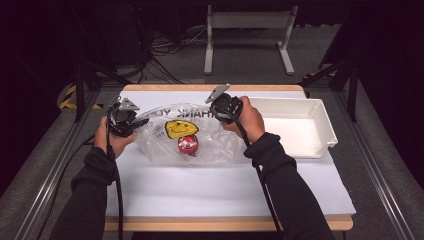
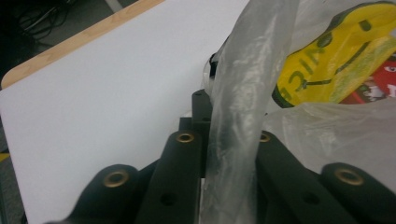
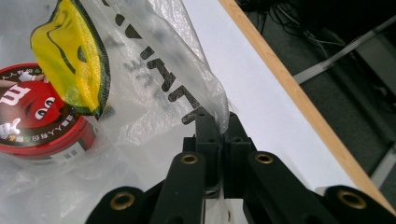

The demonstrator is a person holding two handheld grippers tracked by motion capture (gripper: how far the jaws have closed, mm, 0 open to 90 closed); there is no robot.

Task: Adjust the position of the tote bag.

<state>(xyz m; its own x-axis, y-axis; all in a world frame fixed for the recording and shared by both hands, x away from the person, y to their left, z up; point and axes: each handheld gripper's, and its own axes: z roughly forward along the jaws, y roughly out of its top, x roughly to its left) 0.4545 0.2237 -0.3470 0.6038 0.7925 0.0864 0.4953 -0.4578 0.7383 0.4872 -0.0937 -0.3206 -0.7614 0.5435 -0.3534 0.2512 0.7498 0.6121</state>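
Bag (image 1: 185,137), clear plastic with black lettering and a yellow smiley print, lies crumpled at the middle of the white table (image 1: 200,190). Its long axis runs across the table from 9 o'clock to 3 o'clock, with the lettered edge toward 12 o'clock.

Largest of the other things is a white tray (image 1: 300,125), at 3 o'clock of the bag, just beside the right hand and apart from the plastic. Nothing lies between the bag and either gripper.

Left gripper (image 1: 131,122) sits at the bag's 9 o'clock end. In the left gripper view its jaws are clenched on a twisted strip of the bag (image 2: 243,116), which rises between them.

Right gripper (image 1: 220,111) sits at the bag's 2 o'clock corner, with its grey plate tilted up. In the right gripper view its jaws are clamped tight on the bag's edge (image 3: 163,88), next to the lettering.

Tin (image 1: 188,144), round and red, lies inside the bag near its middle, at 6 o'clock of the smiley print, lid facing up. In the right gripper view the tin (image 3: 37,121) is partly covered by the yellow print.
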